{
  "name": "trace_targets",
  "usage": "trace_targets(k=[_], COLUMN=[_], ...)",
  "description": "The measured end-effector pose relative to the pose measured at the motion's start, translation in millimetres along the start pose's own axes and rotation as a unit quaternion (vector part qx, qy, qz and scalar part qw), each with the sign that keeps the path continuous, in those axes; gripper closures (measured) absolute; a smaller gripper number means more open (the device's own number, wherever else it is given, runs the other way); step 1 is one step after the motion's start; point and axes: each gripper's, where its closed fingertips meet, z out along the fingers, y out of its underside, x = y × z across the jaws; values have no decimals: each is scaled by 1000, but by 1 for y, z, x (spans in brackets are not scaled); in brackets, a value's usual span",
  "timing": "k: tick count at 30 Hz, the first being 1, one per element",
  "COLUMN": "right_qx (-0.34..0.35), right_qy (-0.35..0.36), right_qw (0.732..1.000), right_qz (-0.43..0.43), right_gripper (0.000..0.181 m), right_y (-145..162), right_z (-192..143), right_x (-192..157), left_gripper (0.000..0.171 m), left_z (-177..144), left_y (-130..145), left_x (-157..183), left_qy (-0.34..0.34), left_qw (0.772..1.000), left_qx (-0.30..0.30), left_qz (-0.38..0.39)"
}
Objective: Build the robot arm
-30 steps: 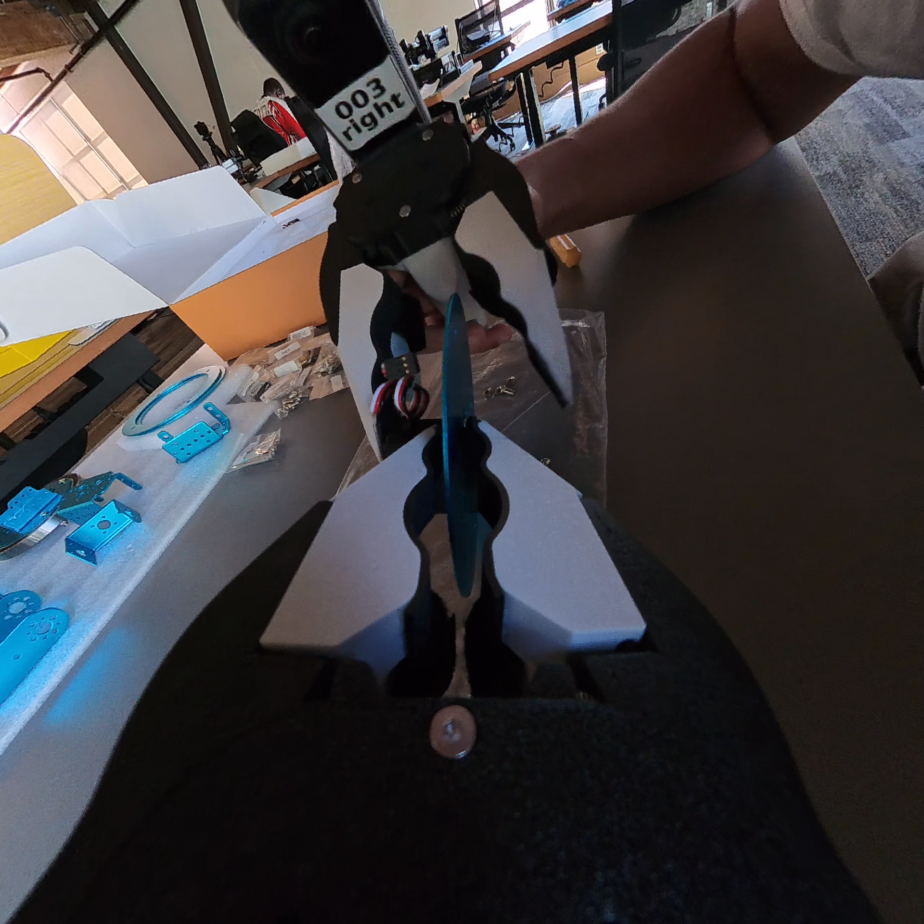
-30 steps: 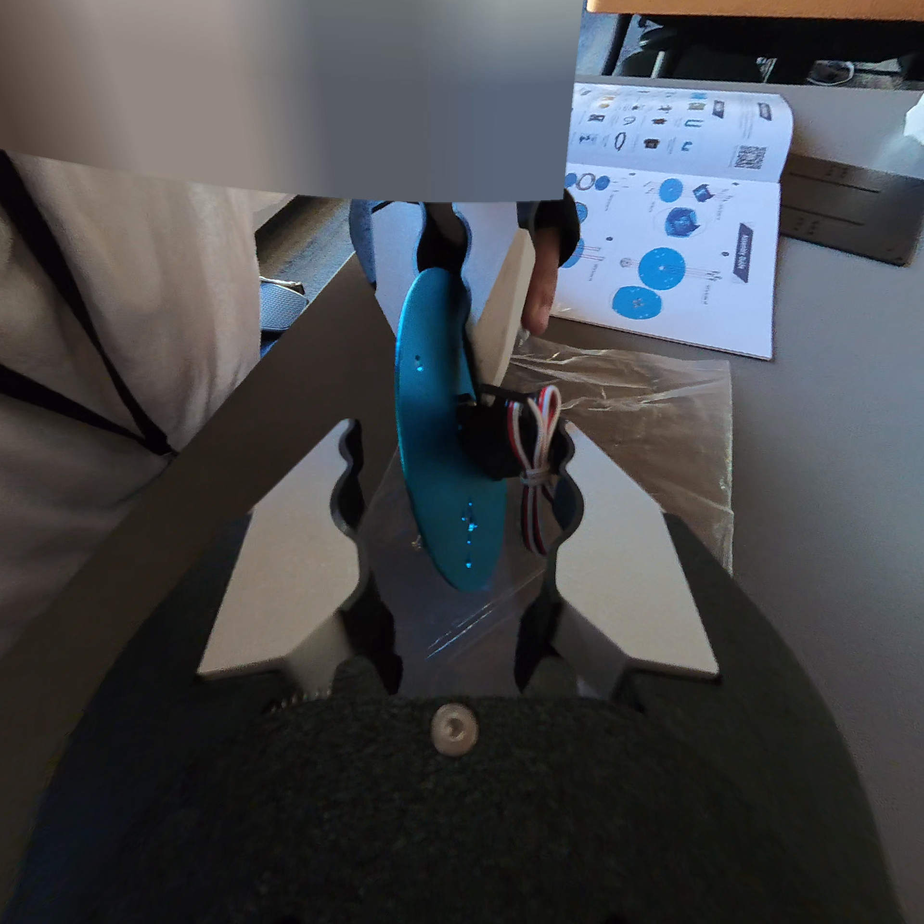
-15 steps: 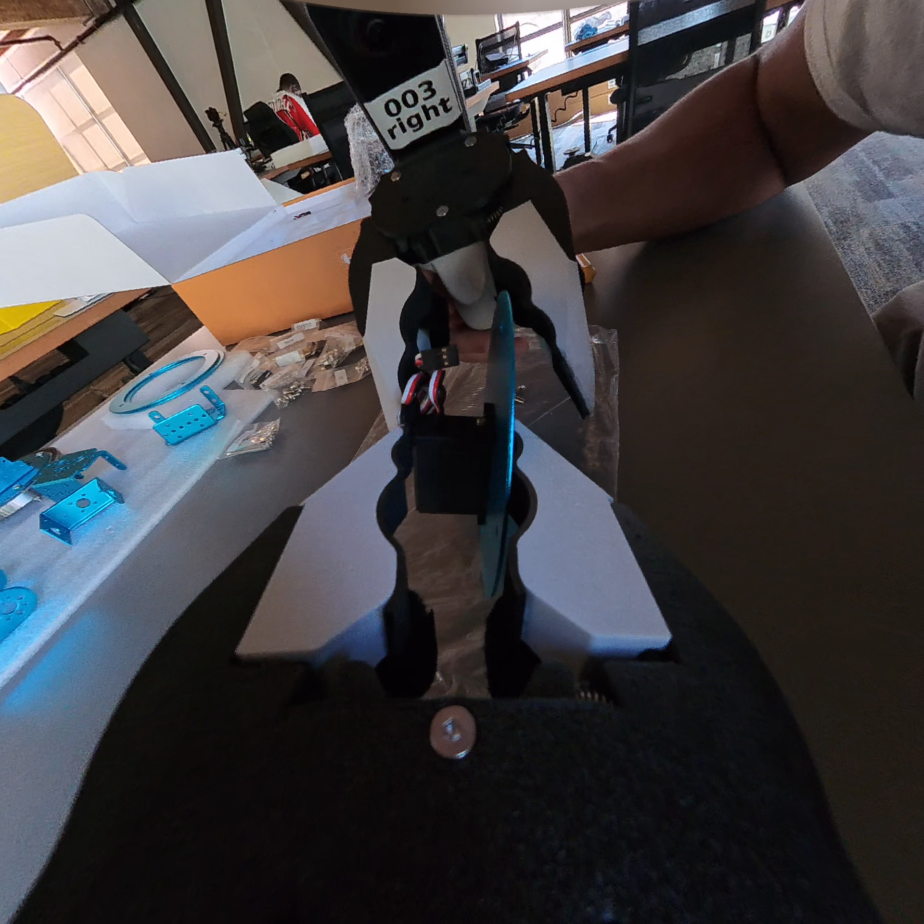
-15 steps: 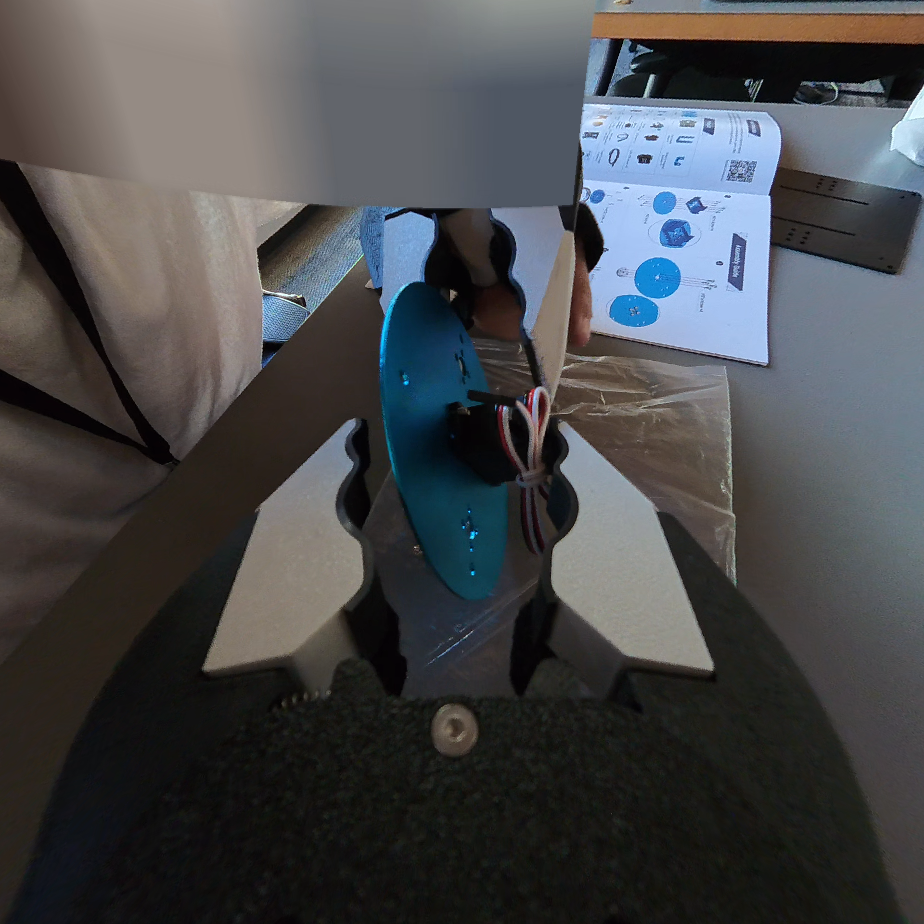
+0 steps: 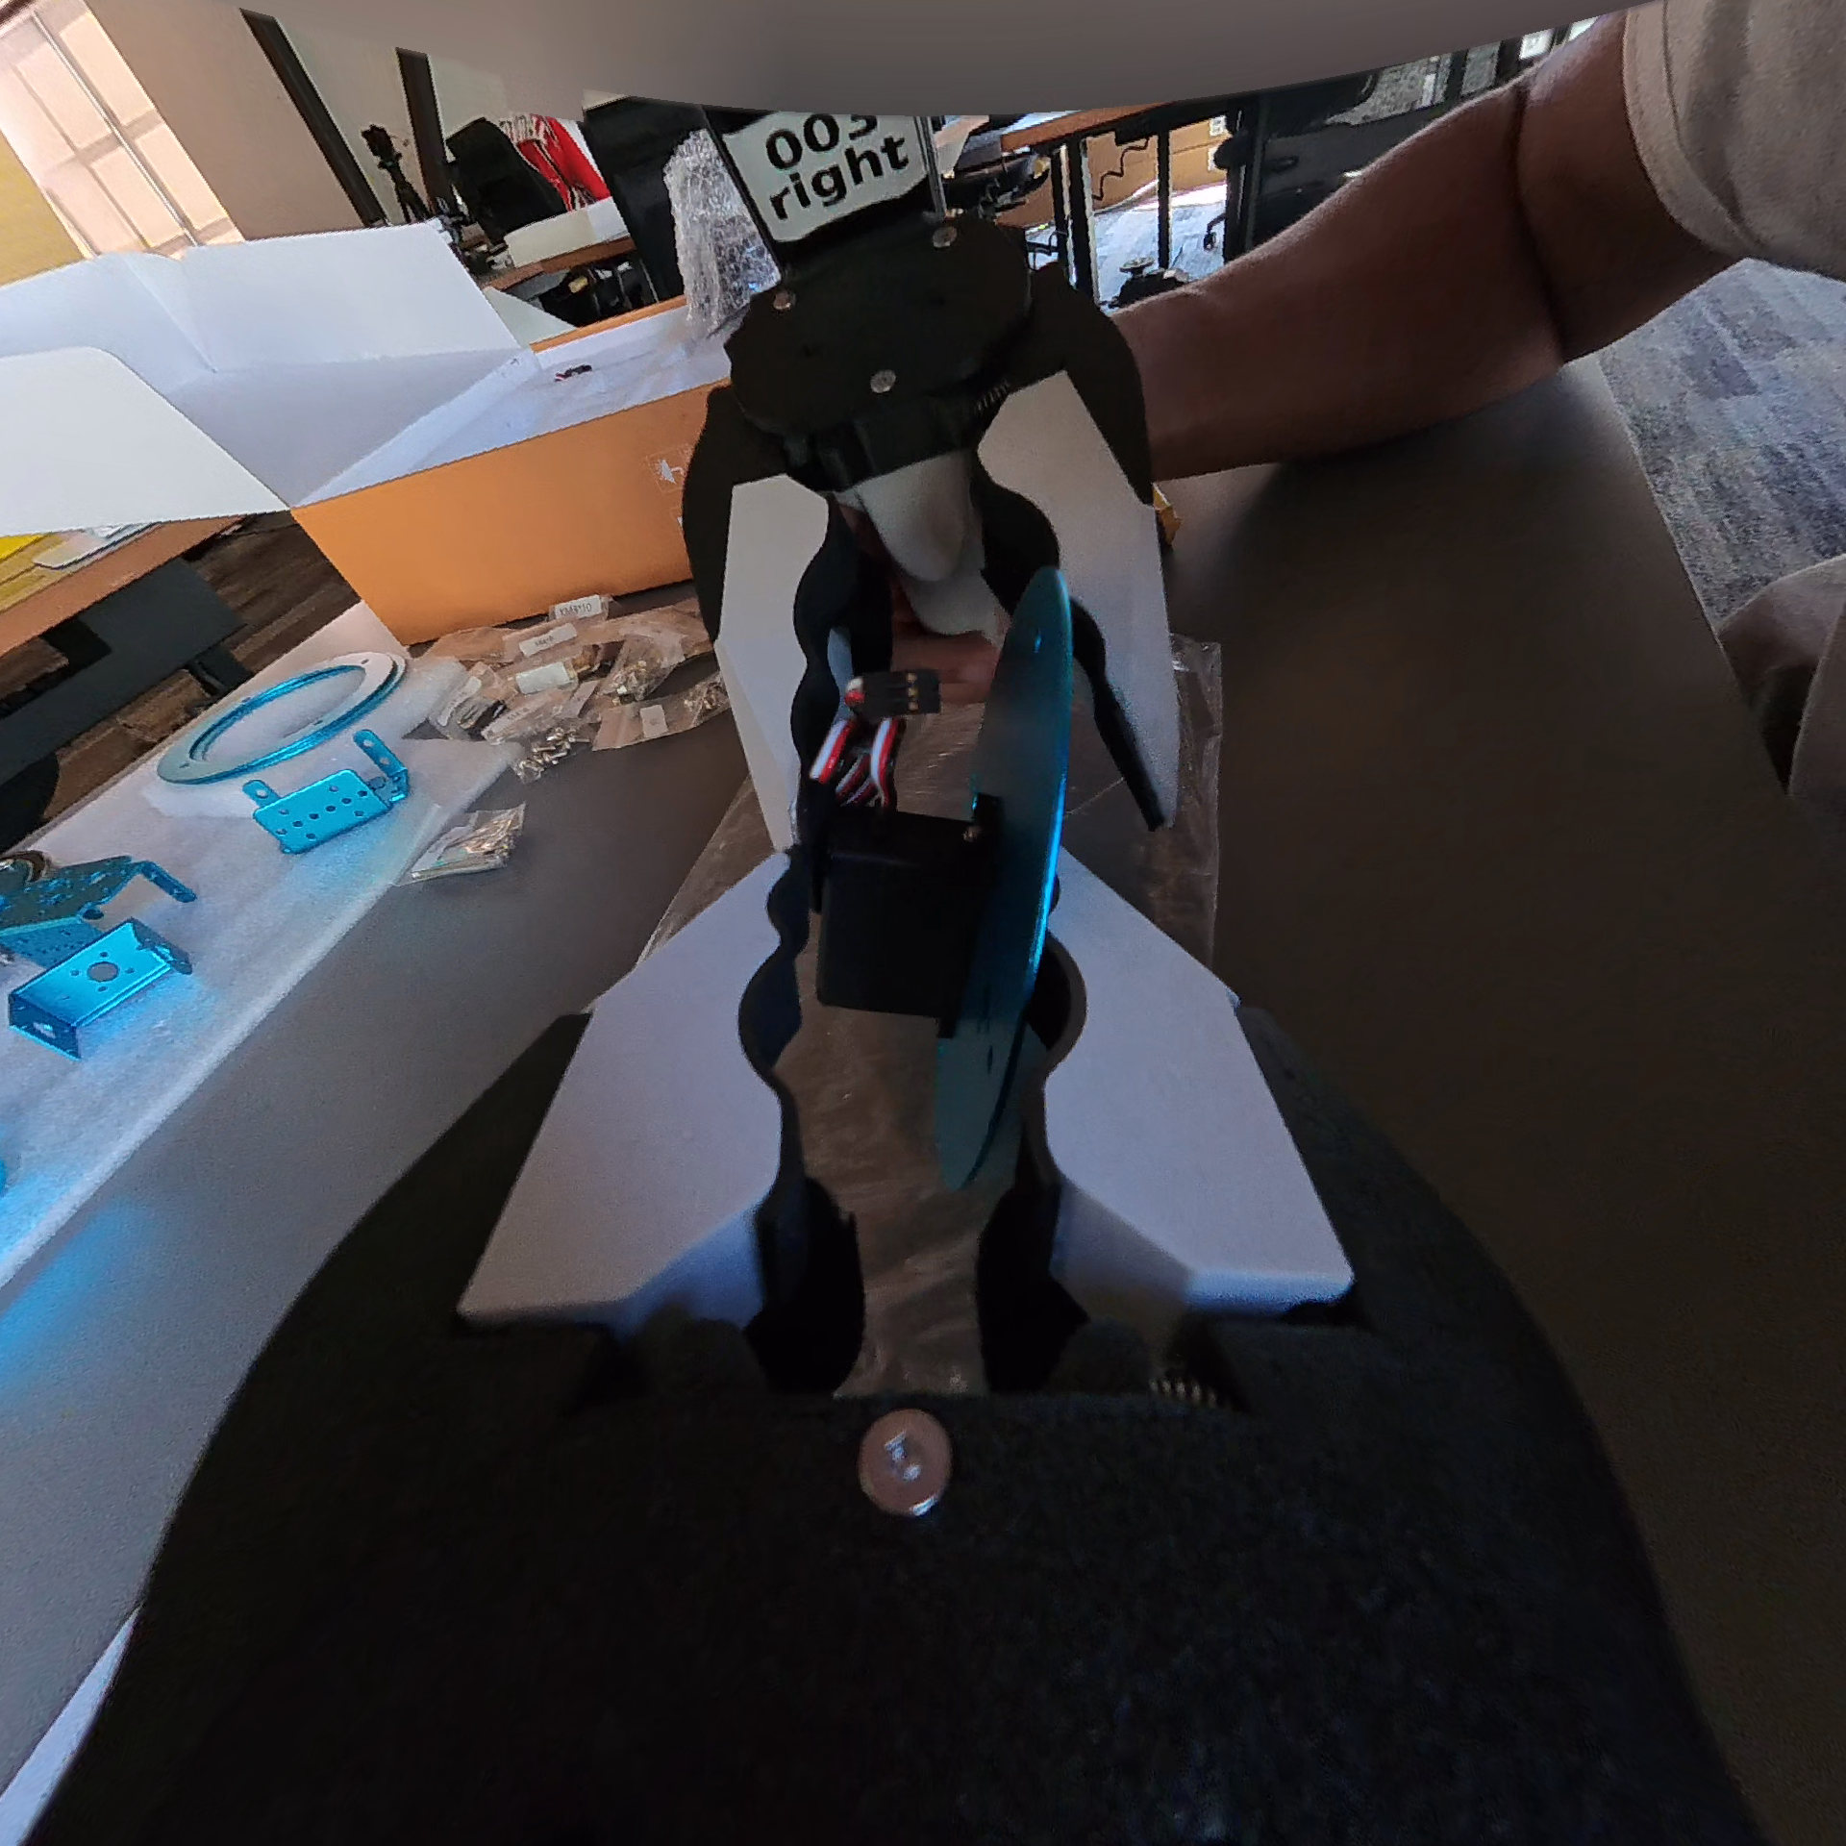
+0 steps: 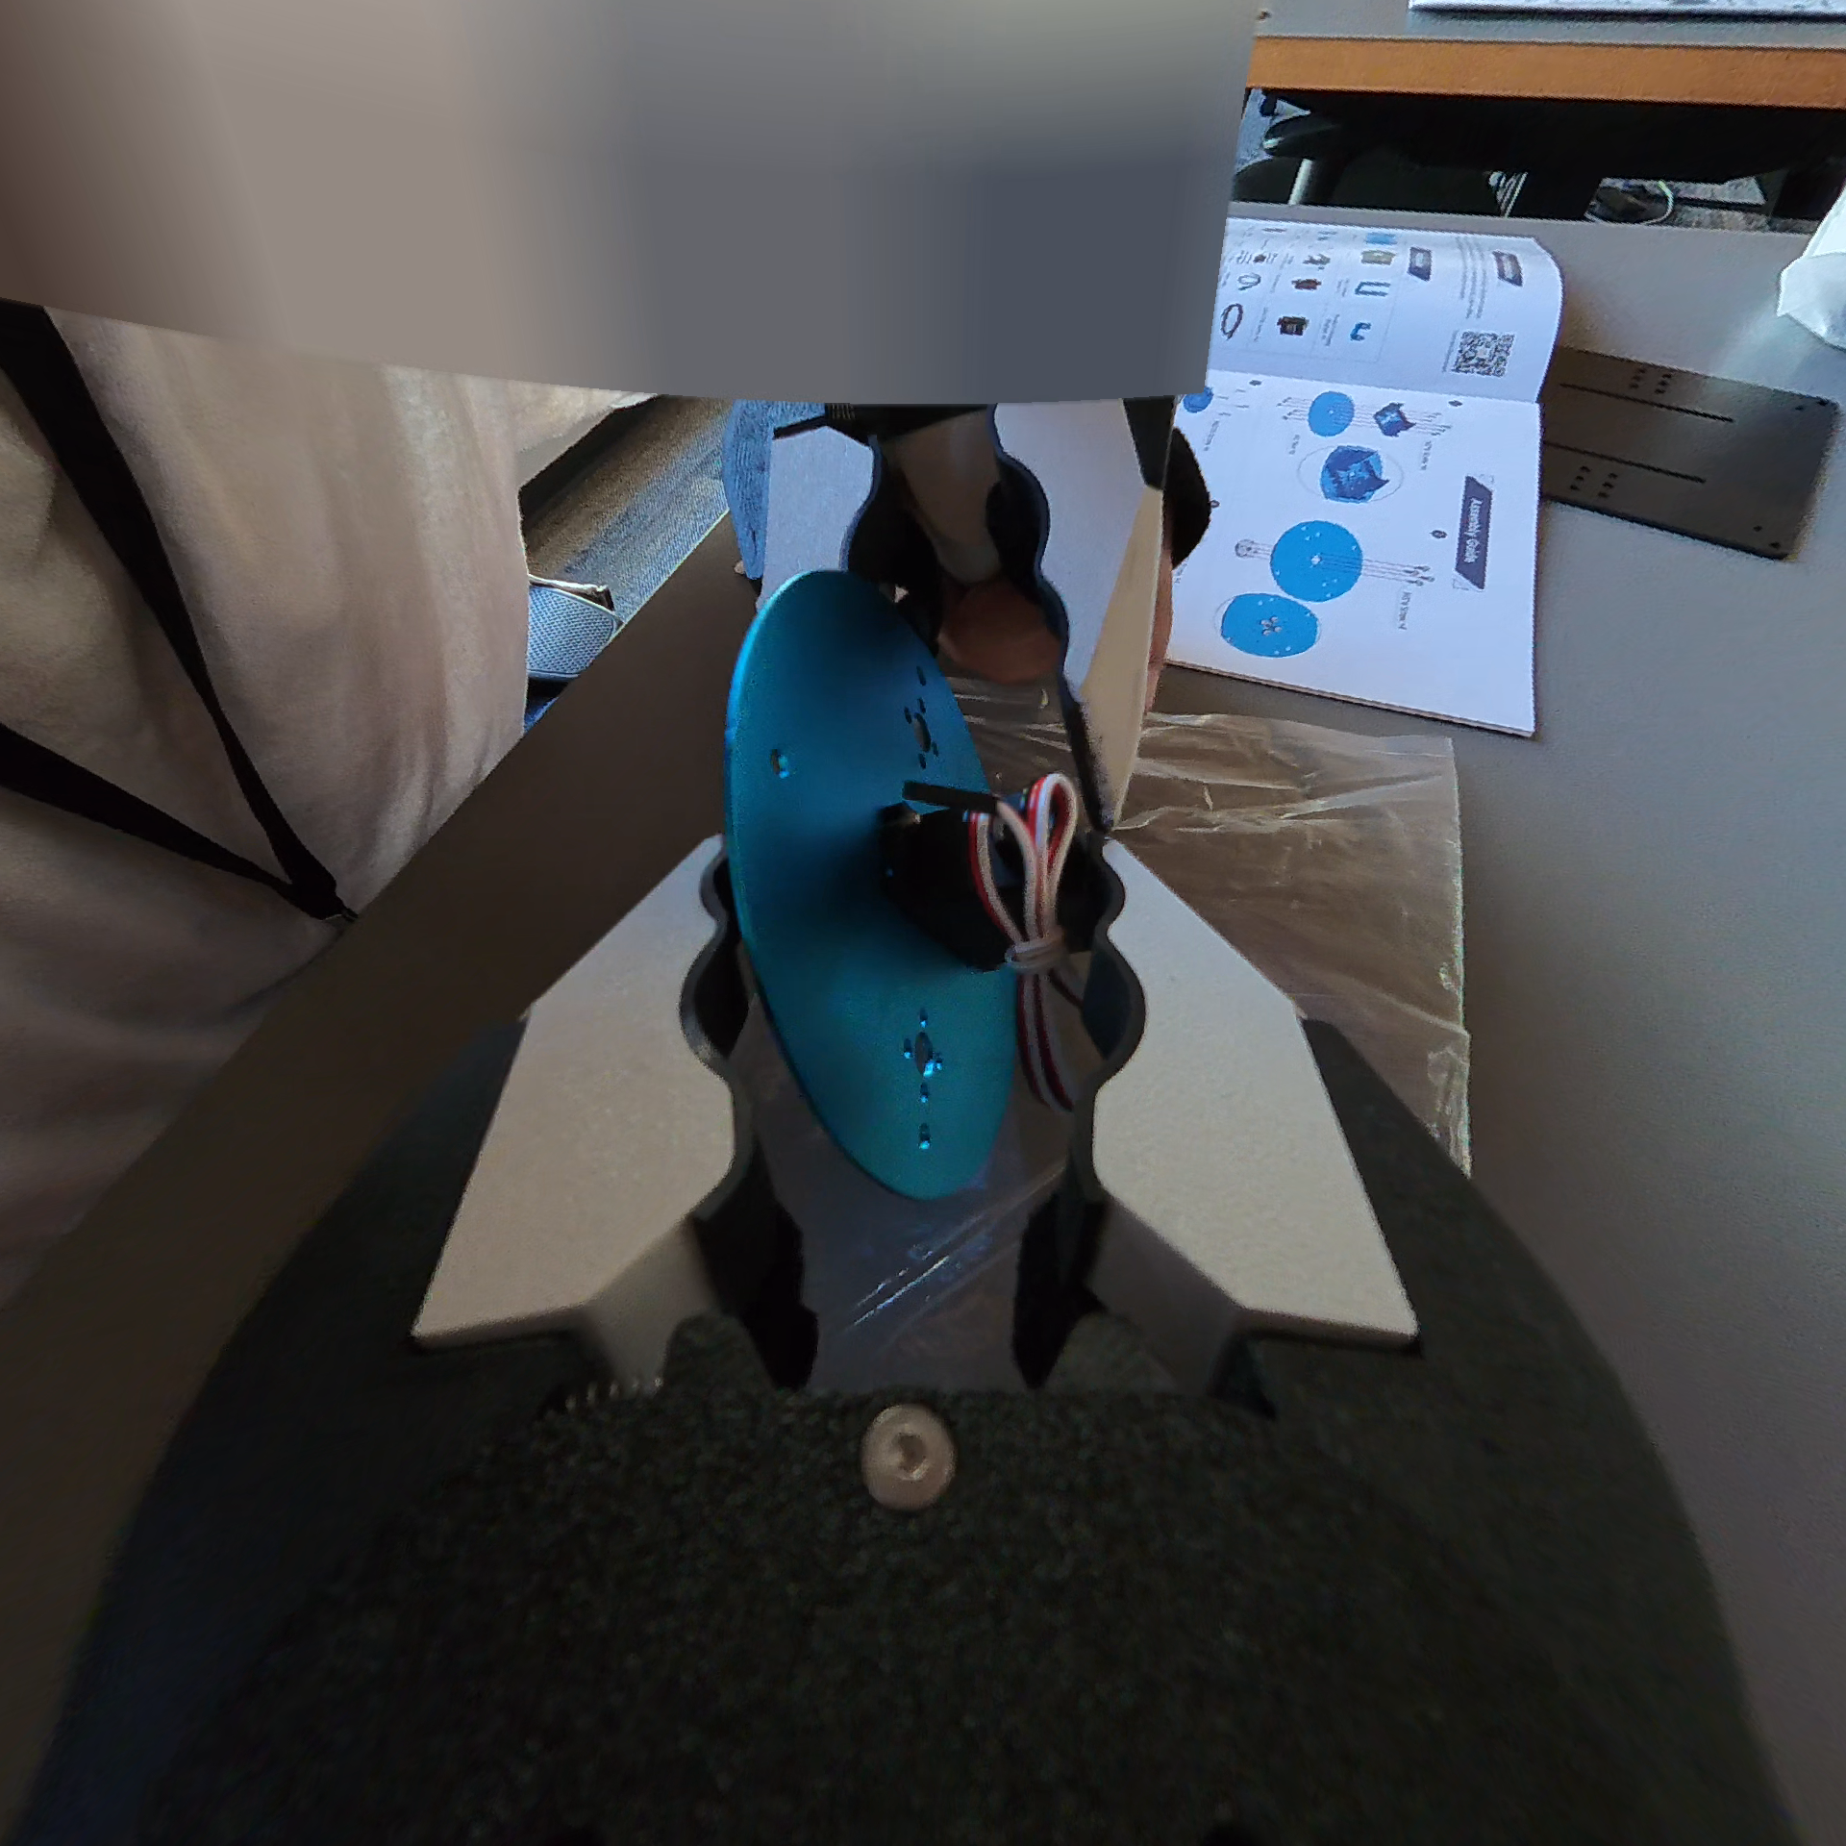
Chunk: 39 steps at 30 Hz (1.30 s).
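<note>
1. A dark bench (image 5: 1498,899) in an open workroom; off to the left tongs' left lie a blue ring (image 5: 280,709), blue brackets (image 5: 320,809) and an orange box (image 5: 499,529); beyond the right tongs' tips lies an open booklet (image 6: 1398,499).
2. The right tongs (image 6: 909,859) are clamped on a blue disc (image 6: 859,899) with a black servo (image 6: 949,899) fixed to its face: one finger on the disc, the other against the servo and its looped wires (image 6: 1039,869).
3. The left tongs (image 5: 919,899) straddle the same piece from the opposite end; whether they press on it I cannot tell (a sliver of gap shows beside the servo).
4. The piece hangs above a clear plastic bag (image 6: 1299,899), clear of the bench.
5. Risk, as I judge it: the disc sits tilted between the fingers, so it could pivot or slip; the wires beside one finger could get pinched.
6. Pose: a bare forearm (image 5: 1349,330) reaches over the bench from the left tongs' right; both tongs are raised, nose to nose.
</note>
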Motion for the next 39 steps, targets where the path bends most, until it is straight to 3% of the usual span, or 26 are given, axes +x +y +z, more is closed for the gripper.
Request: trace_targets(k=[9, 12, 16, 20, 26, 32, 39], right_qx=[-35, -4, -23, -48, -112, -195, -250], right_qy=[12, 6, 38, 57, 71, 132, 145], right_qw=[999, 999, 999, 997, 977, 964, 951], right_qz=[10, 31, 15, 24, 165, 126, 107], right_gripper=[113, 113, 110, 125, 146, 165, 167], right_y=[11, 3, -1, -1, 53, 81, 100], right_z=[-3, -11, -31, -63, -78, -81, -78], right_x=[6, 8, 15, 7, -10, -8, -8], left_gripper=[134, 134, 134, 134, 134, 134, 134], left_z=[0, 0, 0, 0, 1, 2, 1], left_y=[0, 1, 1, 1, 1, 1, 1], left_x=[-1, -2, -3, -2, -2, -2, -2], left_qy=[-1, -2, -3, -3, -1, 2, 1], left_qw=[1000, 1000, 1000, 1000, 1000, 1000, 1000], left_qx=[-2, -2, -2, -2, -6, -4, -1], left_qz=[-19, -22, -25, -16, -13, -16, -19])
